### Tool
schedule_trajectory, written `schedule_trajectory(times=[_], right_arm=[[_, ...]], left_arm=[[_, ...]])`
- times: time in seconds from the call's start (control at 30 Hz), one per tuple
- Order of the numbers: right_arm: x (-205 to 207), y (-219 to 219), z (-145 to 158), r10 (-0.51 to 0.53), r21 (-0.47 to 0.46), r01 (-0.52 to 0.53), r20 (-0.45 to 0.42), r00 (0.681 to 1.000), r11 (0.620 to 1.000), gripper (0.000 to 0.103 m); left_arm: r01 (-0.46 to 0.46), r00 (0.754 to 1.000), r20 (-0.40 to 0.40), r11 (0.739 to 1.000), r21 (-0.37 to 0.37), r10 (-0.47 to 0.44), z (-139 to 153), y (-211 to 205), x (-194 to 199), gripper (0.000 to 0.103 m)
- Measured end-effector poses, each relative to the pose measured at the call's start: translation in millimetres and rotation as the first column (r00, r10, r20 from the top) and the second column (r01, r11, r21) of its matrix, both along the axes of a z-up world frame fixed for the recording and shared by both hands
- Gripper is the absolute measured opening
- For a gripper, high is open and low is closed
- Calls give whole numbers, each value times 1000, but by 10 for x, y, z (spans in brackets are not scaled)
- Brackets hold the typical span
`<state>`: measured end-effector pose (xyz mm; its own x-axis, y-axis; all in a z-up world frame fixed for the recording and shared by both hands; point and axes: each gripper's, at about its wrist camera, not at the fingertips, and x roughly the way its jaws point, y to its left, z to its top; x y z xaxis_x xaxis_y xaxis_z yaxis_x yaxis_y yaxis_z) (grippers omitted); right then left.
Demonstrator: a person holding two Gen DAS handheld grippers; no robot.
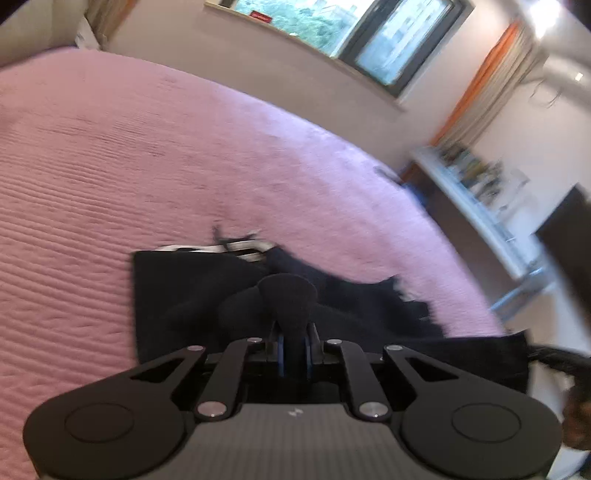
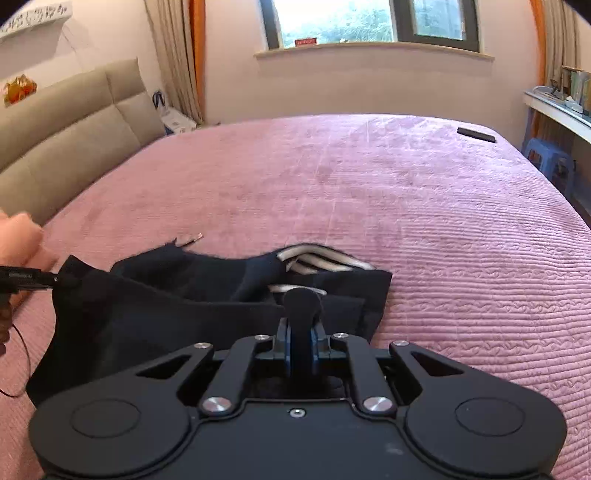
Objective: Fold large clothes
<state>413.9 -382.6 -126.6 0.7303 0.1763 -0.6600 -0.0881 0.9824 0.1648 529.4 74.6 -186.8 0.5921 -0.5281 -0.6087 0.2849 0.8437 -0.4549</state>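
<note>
A dark navy garment (image 2: 177, 306) with white stripes (image 2: 321, 262) near its far edge lies on the pink bedspread (image 2: 369, 192). My right gripper (image 2: 302, 332) is shut on a bunched fold of the garment at its right part. My left gripper (image 1: 293, 343) is shut on another fold of the same garment (image 1: 192, 291), held just above the bed; it also shows at the left edge of the right wrist view (image 2: 55, 278), pinching a corner. The left wrist view is blurred and tilted.
A padded headboard (image 2: 74, 122) stands at the left. A dark flat object (image 2: 476, 134) lies near the bed's far right corner. A white shelf (image 2: 557, 110) and a blue stool (image 2: 550, 158) stand to the right. A window (image 2: 369, 22) is on the far wall.
</note>
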Motion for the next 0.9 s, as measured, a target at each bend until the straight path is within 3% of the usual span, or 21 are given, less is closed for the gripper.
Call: schedule_trajectory(times=[0.07, 0.23, 0.33, 0.47, 0.53, 0.6, 0.67, 0.73, 0.9], right_arm=[[78, 21, -161, -12, -31, 11, -37, 999, 999, 13], [227, -67, -475, -41, 20, 43, -106, 994, 999, 14], [271, -95, -542, -35, 46, 41, -127, 991, 998, 17], [411, -154, -632, -4, 88, 20, -175, 985, 996, 49], [446, -164, -677, 25, 101, -7, -173, 985, 995, 45], [478, -145, -721, -3, 66, 16, -189, 982, 998, 20], [378, -101, -624, -1, 53, 8, -144, 990, 999, 18], [227, 5, -409, -6, -21, 5, -75, 997, 1000, 16], [123, 200, 298, 3, -153, 18, 136, 991, 988, 15]], left_arm=[[-14, 1000, -27, 1000, -24, 14, -86, 41, 22, 11], [27, 999, -25, 997, -76, -29, -166, -4, 53, 12], [34, 999, -27, 996, -83, -36, -219, -30, 105, 20], [44, 997, -55, 993, -112, -51, -303, -63, 163, 47], [54, 997, -54, 993, -103, -60, -339, -82, 176, 46], [51, 997, -50, 995, -80, -55, -348, -111, 169, 10], [37, 999, -19, 997, -75, -39, -286, -110, 113, 10], [15, 1000, 27, 995, -102, -12, -140, -45, 27, 10], [-20, 987, 152, 987, -161, 44, 387, 113, -54, 10]])
